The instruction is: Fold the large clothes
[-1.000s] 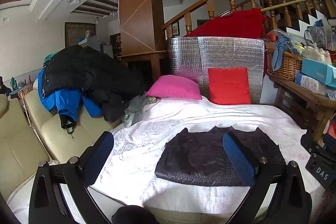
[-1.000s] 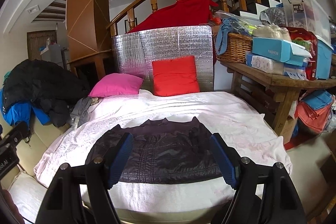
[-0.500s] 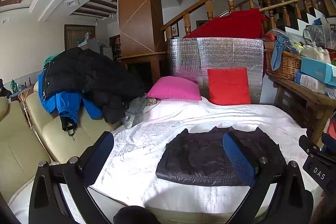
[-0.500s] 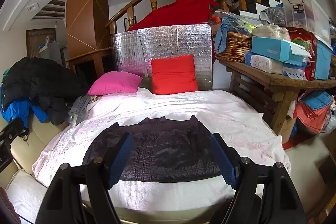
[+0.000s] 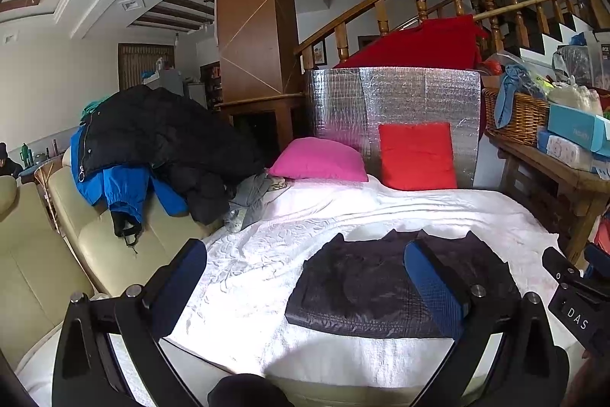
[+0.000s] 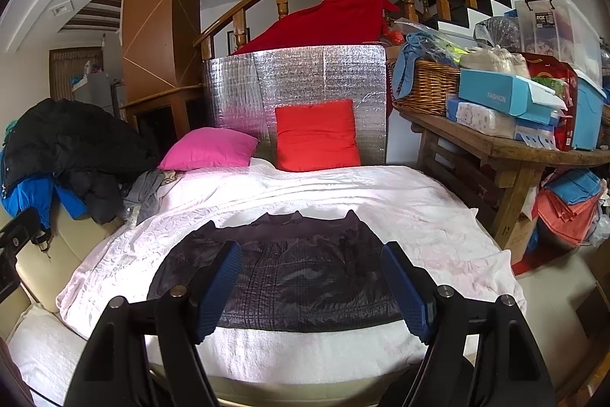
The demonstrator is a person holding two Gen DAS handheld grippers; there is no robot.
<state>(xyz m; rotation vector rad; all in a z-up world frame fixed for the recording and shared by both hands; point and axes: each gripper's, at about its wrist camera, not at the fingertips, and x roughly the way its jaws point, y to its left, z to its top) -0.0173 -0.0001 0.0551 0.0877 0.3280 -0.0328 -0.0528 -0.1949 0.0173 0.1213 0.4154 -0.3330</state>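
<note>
A dark quilted jacket [image 5: 366, 288] lies folded flat on the white bedspread [image 5: 267, 254] near the front edge of the bed; it also shows in the right wrist view [image 6: 297, 273]. My left gripper [image 5: 305, 281] is open and empty, held above the bed's front edge, to the left of the jacket. My right gripper [image 6: 312, 288] is open and empty, held above the jacket's front edge. Neither gripper touches the cloth.
A pile of black and blue coats [image 5: 152, 147] lies on the cream sofa [image 5: 57, 254] at left. A pink pillow [image 5: 320, 159] and a red pillow [image 5: 415, 155] lean at the bed's head. A cluttered wooden table [image 6: 514, 143] stands at right.
Both grippers have drawn back slightly from the bed; the jacket sits a little farther away. Both stay open and the jacket has not moved.
</note>
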